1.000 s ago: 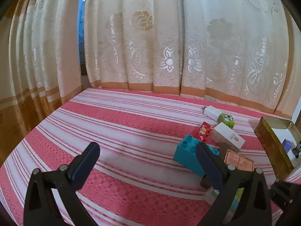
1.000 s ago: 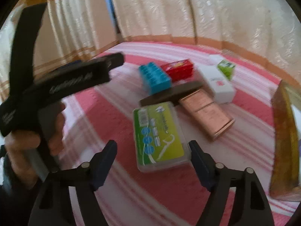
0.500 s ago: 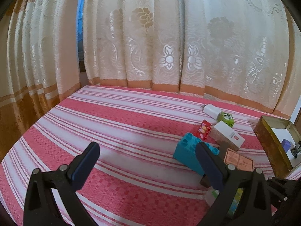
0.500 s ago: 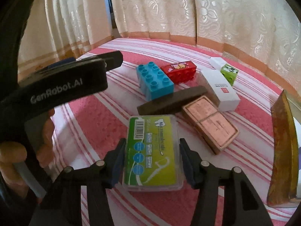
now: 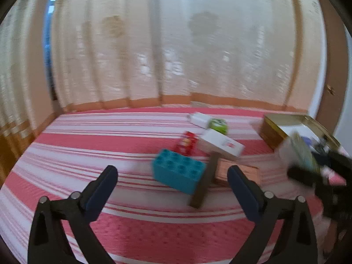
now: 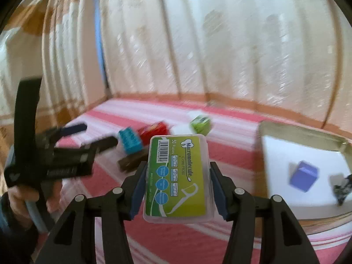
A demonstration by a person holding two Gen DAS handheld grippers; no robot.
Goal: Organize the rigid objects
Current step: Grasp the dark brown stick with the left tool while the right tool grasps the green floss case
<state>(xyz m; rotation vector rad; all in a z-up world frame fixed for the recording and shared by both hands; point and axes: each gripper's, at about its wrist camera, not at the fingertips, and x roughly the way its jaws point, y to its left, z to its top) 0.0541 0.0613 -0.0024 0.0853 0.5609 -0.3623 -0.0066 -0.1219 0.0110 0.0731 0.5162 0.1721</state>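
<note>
My right gripper (image 6: 178, 167) is shut on a clear floss-pick box with a green label (image 6: 177, 176) and holds it off the striped bedspread (image 6: 167, 237), just left of an open golden tin (image 6: 303, 132). The left wrist view shows the same box (image 5: 301, 151) blurred, beside the tin (image 5: 272, 132). My left gripper (image 5: 171, 171) hovers low before a teal toy brick (image 5: 178, 176). Its jaws are closing slightly and have nothing between them. A dark brown bar (image 5: 204, 182) and a copper-coloured box (image 5: 237, 171) lie beside the brick.
A red box (image 5: 187, 143), a white box (image 5: 222, 143), a green cube (image 5: 217, 125) and a white plug (image 5: 199, 118) lie further back. The tin holds a blue cube (image 6: 303, 176) and a black item (image 6: 343, 187). Curtains hang behind the bed. A hand (image 6: 19, 198) holds the left gripper.
My right gripper shut on the floss-pick box and lifted it off the bedspread toward the tin. My left gripper swung right, and the objects now sit more central in its view.
</note>
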